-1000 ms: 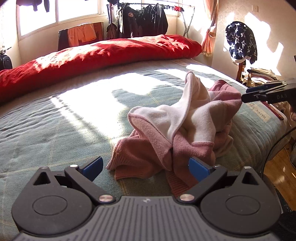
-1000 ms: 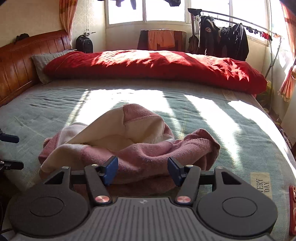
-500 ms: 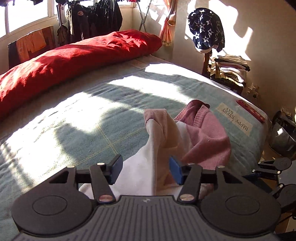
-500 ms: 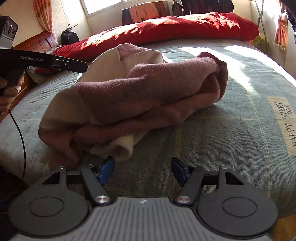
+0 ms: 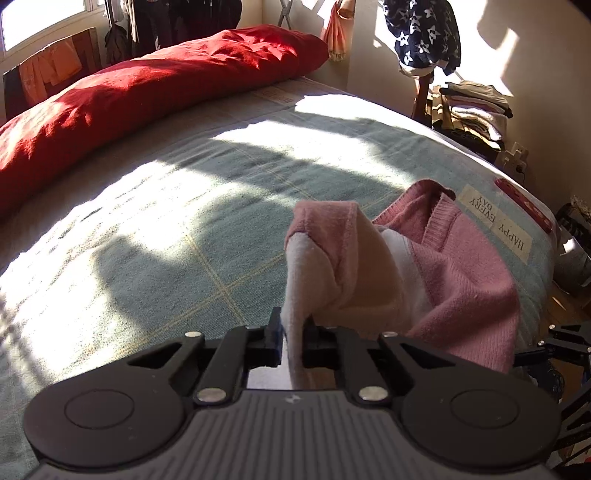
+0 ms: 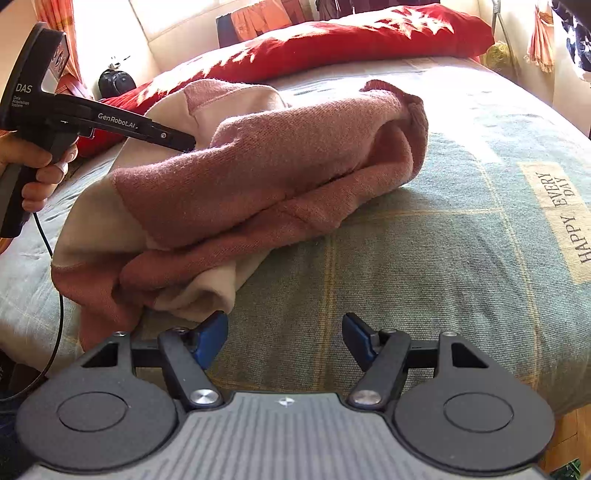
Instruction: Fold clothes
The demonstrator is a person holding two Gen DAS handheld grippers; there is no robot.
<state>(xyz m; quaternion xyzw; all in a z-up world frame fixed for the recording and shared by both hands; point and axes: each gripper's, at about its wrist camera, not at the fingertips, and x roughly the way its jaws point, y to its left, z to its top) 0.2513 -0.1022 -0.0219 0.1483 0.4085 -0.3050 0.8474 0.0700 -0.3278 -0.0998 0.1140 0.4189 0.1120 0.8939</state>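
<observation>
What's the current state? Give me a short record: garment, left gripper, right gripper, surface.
garment: pink and cream sweater, crumpled in a heap
left gripper: just closed, pinching a cream fold of the sweater
right gripper: open, nothing between the jaws, beside the heap's near edge
surface: green bedspread

sweater (image 5: pixel 461 273): pink knit, fuzzy | bedspread (image 5: pixel 184 221): matt woven cloth | duvet (image 5: pixel 147 85): red cloth

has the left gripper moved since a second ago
Yes. The left gripper swung right: against the red duvet its view now faces the star-print garment. Its jaws have just been closing onto the pink-and-cream sweater.
</observation>
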